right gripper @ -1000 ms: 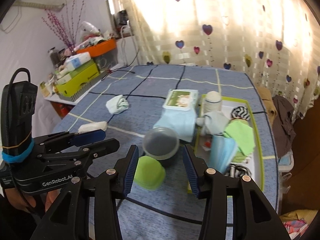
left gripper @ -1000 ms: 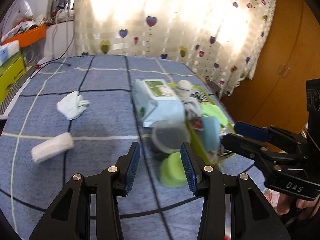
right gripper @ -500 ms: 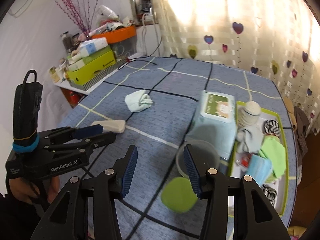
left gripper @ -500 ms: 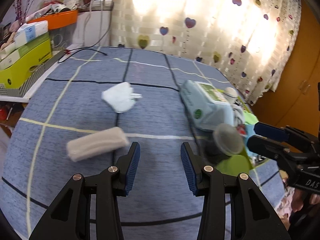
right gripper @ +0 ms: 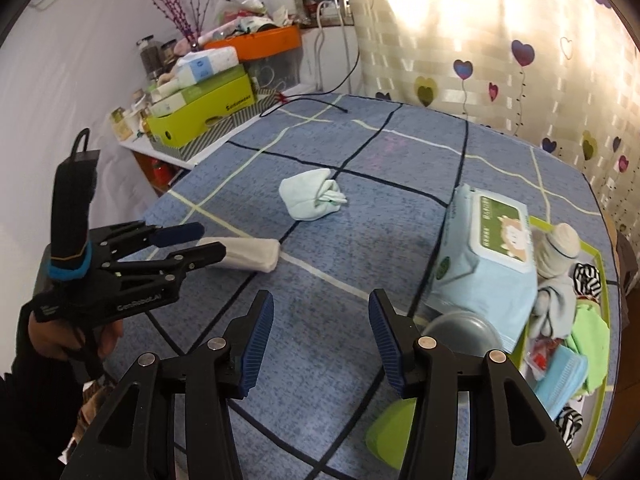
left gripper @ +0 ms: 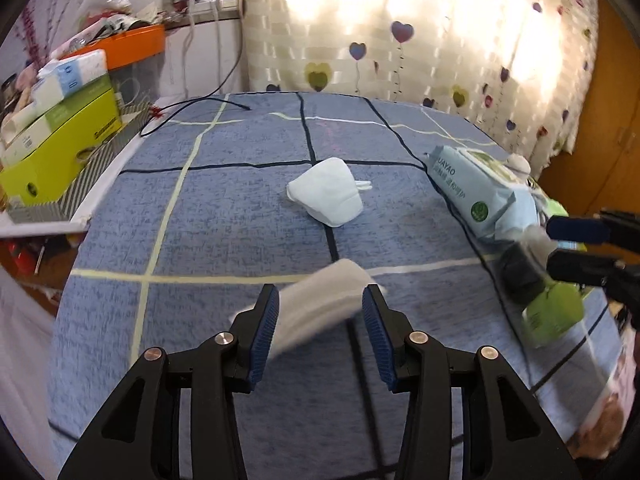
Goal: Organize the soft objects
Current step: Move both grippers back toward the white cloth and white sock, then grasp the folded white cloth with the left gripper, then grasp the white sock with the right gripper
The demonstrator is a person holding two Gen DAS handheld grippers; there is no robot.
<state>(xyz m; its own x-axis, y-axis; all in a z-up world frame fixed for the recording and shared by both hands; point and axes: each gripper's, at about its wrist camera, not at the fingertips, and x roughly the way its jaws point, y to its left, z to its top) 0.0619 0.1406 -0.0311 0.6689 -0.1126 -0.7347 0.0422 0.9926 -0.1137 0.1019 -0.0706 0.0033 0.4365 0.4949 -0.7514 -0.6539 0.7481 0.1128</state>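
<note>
Matt woven tablecloth [left gripper: 224, 216], fluffy white roll [left gripper: 320, 308]

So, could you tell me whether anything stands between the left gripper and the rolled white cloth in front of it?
Nothing visible does. The left gripper has open jaws, which have just been opening wider, and the rolled white cloth lies on bare blue tablecloth right at its fingertips, not yet gripped.

Left tool [left gripper: 320, 328] jaws just widening (angled down); right tool [right gripper: 320, 340] jaws apart.

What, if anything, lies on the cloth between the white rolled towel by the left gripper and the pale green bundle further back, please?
Nothing: between the white rolled towel and the pale green bundle only bare blue checked tablecloth shows, most clearly in the right wrist view.
</note>
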